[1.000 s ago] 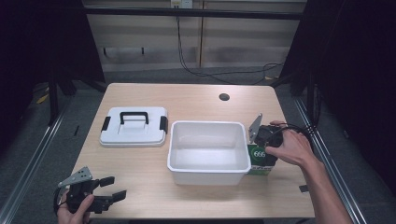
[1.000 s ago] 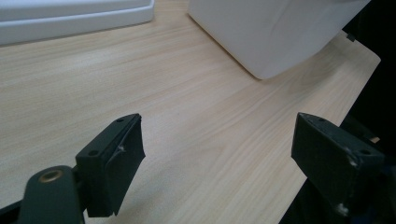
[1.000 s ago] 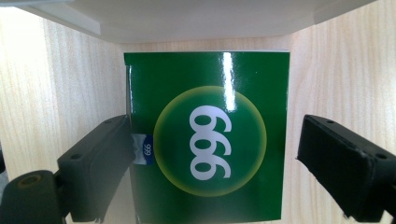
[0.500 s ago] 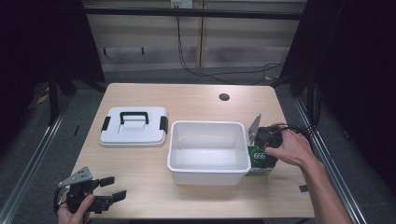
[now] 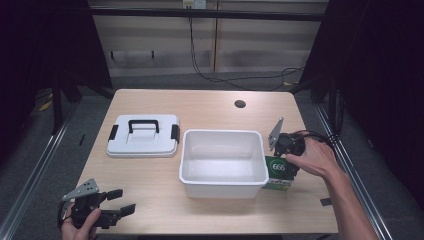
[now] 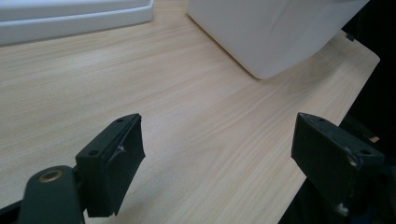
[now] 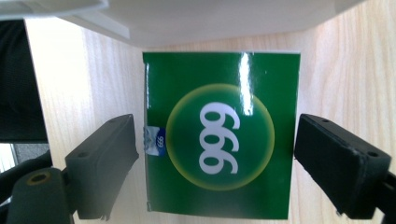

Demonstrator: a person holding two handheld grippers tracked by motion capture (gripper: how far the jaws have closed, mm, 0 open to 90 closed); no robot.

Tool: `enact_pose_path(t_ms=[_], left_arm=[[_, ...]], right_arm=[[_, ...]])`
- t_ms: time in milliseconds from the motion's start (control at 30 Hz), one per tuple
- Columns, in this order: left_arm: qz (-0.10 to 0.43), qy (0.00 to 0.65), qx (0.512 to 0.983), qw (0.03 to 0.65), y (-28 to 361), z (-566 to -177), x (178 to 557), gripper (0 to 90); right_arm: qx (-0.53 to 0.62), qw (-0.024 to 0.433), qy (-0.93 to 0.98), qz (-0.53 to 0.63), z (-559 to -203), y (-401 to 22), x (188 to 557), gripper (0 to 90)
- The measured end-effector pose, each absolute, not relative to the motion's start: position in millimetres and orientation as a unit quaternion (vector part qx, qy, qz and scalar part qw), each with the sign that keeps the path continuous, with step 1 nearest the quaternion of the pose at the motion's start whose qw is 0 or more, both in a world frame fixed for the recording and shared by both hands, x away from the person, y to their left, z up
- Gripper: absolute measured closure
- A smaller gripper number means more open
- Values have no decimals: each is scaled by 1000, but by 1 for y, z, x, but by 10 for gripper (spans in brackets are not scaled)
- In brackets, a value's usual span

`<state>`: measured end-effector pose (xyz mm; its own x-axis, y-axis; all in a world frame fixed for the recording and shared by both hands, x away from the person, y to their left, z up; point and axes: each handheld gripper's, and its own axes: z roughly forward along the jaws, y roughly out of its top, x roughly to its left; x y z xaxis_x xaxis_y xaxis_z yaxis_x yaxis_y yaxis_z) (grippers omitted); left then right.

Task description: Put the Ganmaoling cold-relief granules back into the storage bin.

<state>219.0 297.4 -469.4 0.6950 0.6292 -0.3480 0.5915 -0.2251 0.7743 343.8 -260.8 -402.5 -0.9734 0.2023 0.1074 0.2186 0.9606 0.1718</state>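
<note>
The box, a flat green glossy carton printed with a white 999 in a yellow-rimmed circle, lies on the tabletop at about 4 o'clock, just beside the tub's right wall. It sits where it was a second ago, and neither hand has shifted. The right tongs straddle it; their jaws have just been opening a little and stand spread, one at each side edge, with a sliver of gap visible on the left and the right pad close to the carton. Nearest, at 7 o'clock by the front edge, the left tongs are spread wide over bare pale wood grain with nothing between them. The tub is white plastic, rectangular with rounded corners. Farther off at 10 o'clock lies a white lid with a black handle and clips. At 1 o'clock a round dark hole marks the tabletop.
</note>
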Motion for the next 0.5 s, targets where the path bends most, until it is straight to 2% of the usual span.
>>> enact_pose_path(t_ms=[300, 500], left_arm=[[20, 390, 782, 485, 298, -469, 219, 169], [19, 390, 782, 485, 297, -469, 219, 170]], right_arm=[[-105, 41, -992, -60, -418, -255, 342, 98], [-106, 43, -993, -29, -420, -253, 342, 143]])
